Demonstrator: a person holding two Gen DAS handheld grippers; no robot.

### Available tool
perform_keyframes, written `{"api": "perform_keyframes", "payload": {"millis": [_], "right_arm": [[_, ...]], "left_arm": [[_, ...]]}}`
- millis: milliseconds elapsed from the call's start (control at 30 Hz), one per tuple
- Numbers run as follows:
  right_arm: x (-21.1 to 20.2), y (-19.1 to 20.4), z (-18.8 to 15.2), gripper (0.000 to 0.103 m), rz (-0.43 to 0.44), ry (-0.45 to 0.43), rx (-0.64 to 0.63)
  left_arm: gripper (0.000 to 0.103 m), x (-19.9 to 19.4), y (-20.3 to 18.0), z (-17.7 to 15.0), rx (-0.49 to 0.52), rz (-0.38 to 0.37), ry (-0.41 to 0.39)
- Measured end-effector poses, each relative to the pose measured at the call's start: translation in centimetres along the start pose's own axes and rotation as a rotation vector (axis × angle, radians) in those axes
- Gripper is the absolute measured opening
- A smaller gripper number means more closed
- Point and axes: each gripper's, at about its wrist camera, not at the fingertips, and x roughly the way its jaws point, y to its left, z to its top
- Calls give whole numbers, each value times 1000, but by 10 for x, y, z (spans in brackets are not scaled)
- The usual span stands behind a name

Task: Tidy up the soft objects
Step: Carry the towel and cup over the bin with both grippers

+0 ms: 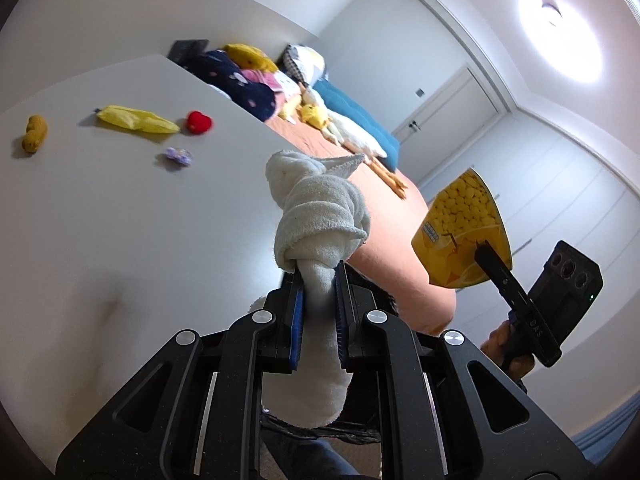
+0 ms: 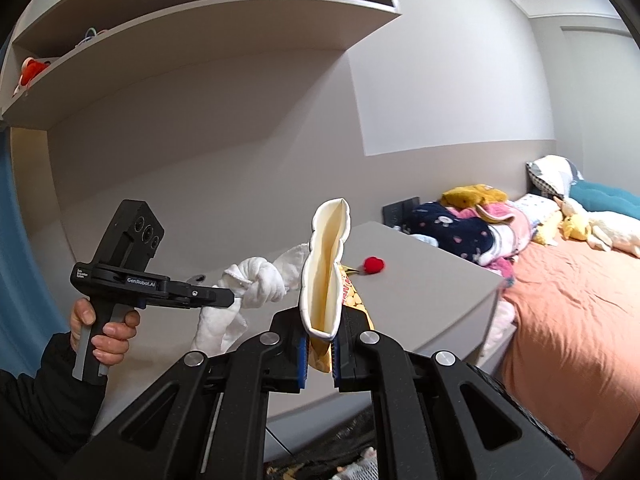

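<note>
My left gripper (image 1: 319, 276) is shut on a white knotted towel (image 1: 320, 208), held up in the air beside the table edge. The right wrist view shows that towel (image 2: 260, 280) hanging from the left gripper (image 2: 231, 299), with a hand around the handle. My right gripper (image 2: 323, 320) is shut on a yellow snack pouch (image 2: 326, 264), seen edge-on with its cream inside showing. From the left wrist view the pouch (image 1: 464, 224) shows its printed yellow face, pinched by the right gripper (image 1: 482, 246). The two held items are close together, apart by a small gap.
On the grey table (image 1: 120, 220) lie a brown-yellow plush (image 1: 35, 134), a yellow bag (image 1: 138, 120), a red heart plush (image 1: 199, 122) and a small purple item (image 1: 179, 156). A bed (image 2: 580, 320) with piled clothes and plush toys (image 2: 472, 224) stands beyond. Wall shelves (image 2: 200, 40) hang overhead.
</note>
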Motion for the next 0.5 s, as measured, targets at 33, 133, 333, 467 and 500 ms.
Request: {"api": "perform_keyframes", "payload": {"millis": [33, 133, 333, 467, 500], "right_arm": [[-6, -3, -2, 9, -11, -3, 6], [-17, -11, -6, 9, -38, -7, 20], [-43, -25, -18, 9, -94, -16, 53], [-58, -35, -26, 9, -134, -18, 79], [-63, -38, -29, 9, -147, -17, 88]], "left_arm": [[13, 2, -4, -1, 7, -5, 5], [13, 14, -16, -5, 34, -25, 27], [12, 43, -42, -16, 90, -49, 84], [13, 61, -58, -23, 123, -68, 123], [13, 66, -62, -25, 130, -73, 131]]}}
